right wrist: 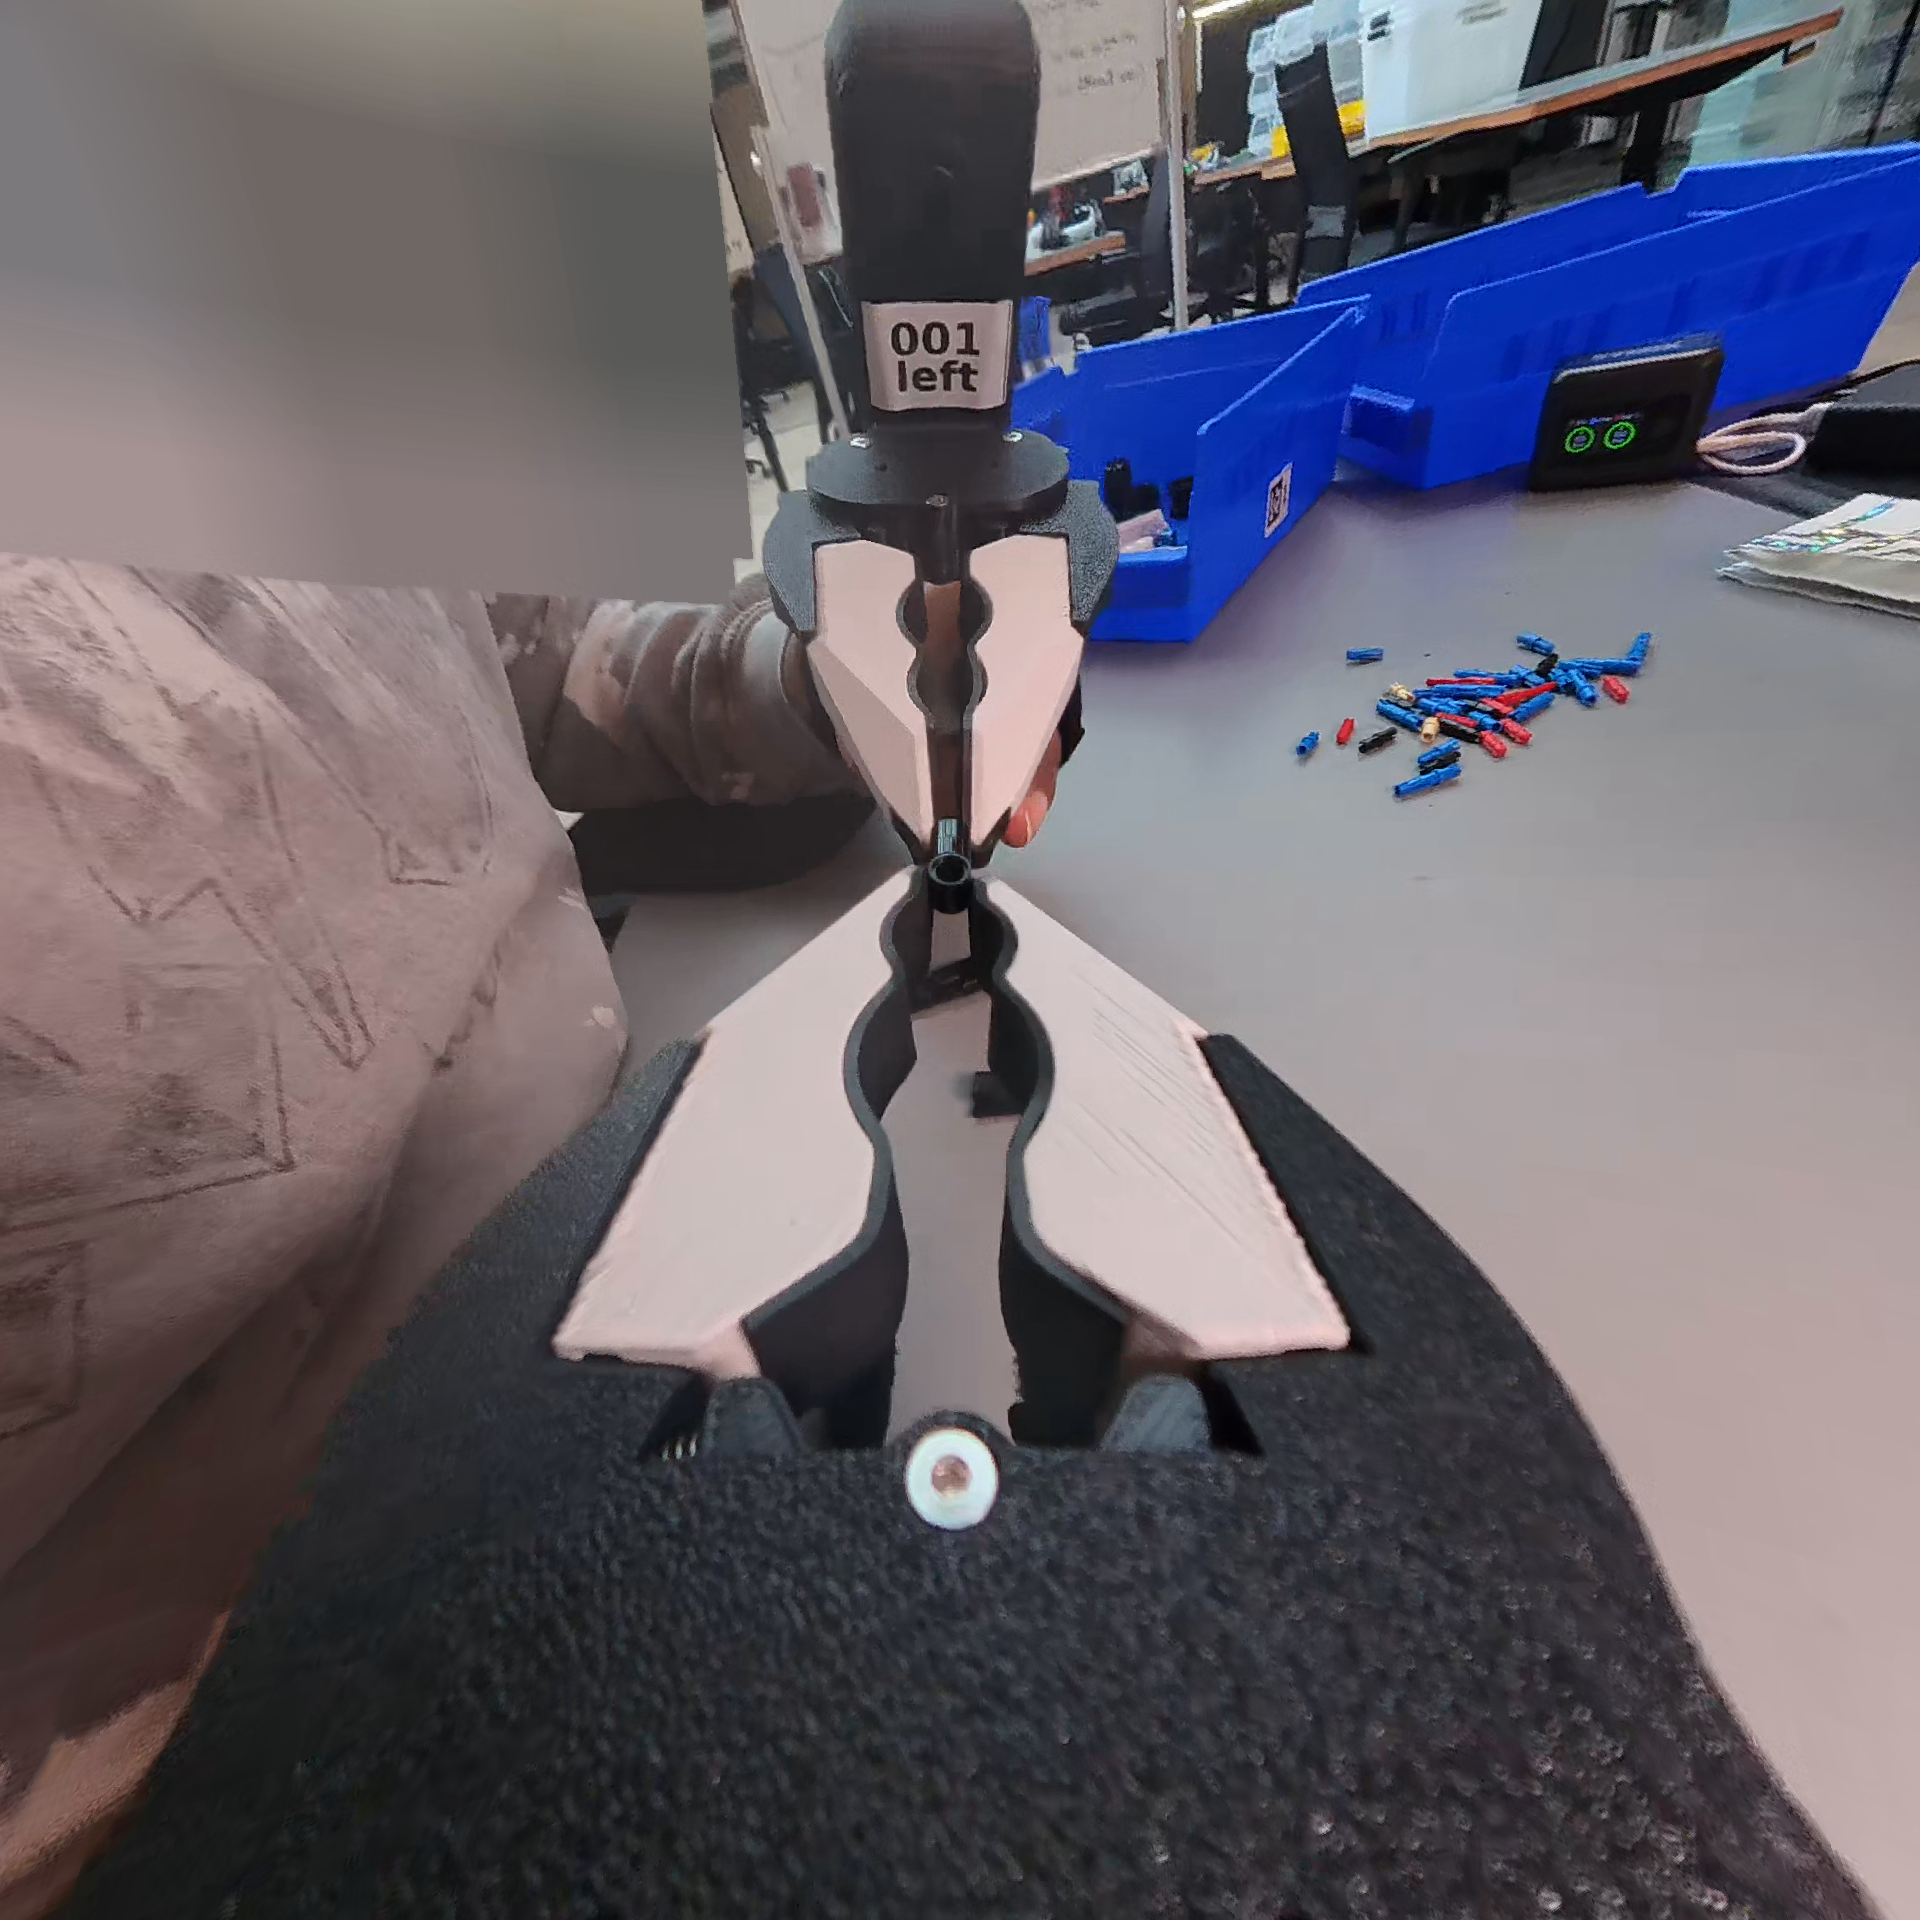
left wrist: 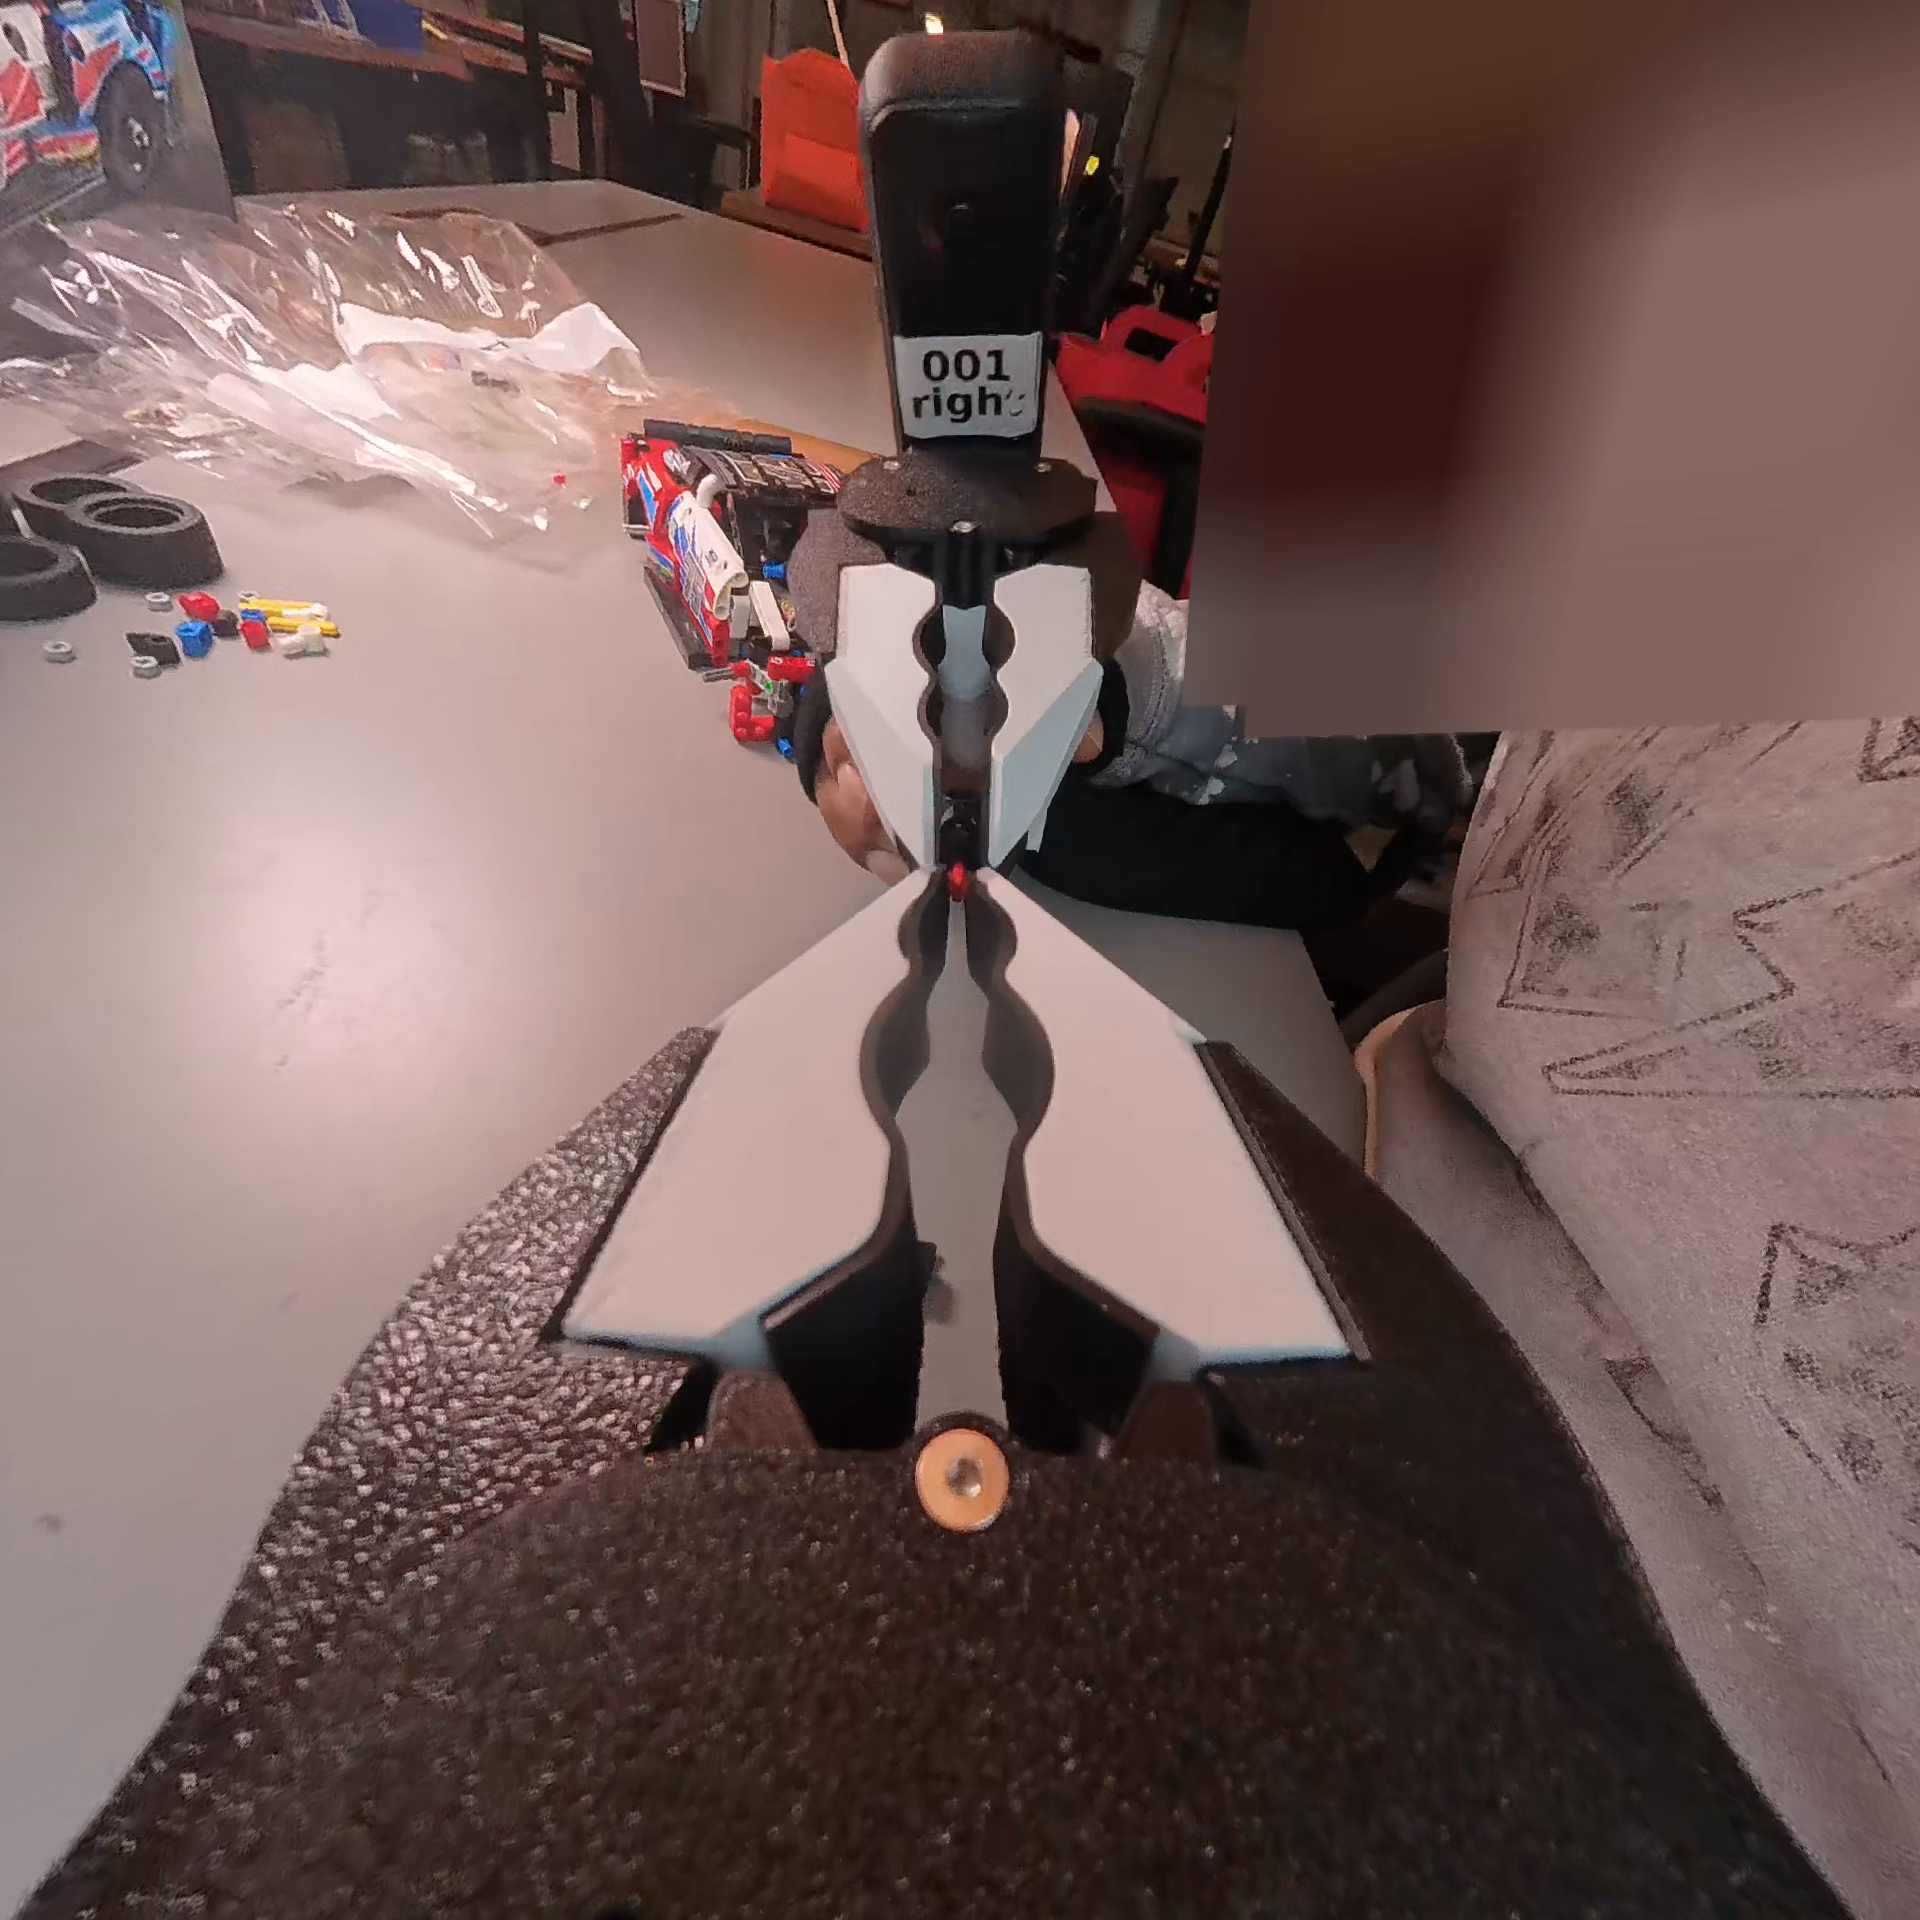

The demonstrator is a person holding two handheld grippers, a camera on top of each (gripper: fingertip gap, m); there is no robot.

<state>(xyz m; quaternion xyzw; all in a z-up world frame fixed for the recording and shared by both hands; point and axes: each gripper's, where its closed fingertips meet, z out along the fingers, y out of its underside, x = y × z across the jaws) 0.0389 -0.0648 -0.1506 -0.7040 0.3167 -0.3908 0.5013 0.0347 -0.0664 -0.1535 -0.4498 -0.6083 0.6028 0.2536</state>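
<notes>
Far left on the grey desk lie black tyres beside a scatter of small coloured bricks, with crumpled clear plastic bags behind them. Nearer the centre stands a partly built red toy truck.

In mid-scene the two grippers meet tip to tip above the near desk edge. The left gripper is closed narrow on a small red pin. The right gripper is closed narrow on a short black tubular connector. Pin and connector sit in line and appear to touch; whether they are engaged cannot be told. A hand grips the right gripper's handle.

To the right lies a pile of blue, red and black pins. Farther off stand a blue partitioned tray and a small black device with green rings.
</notes>
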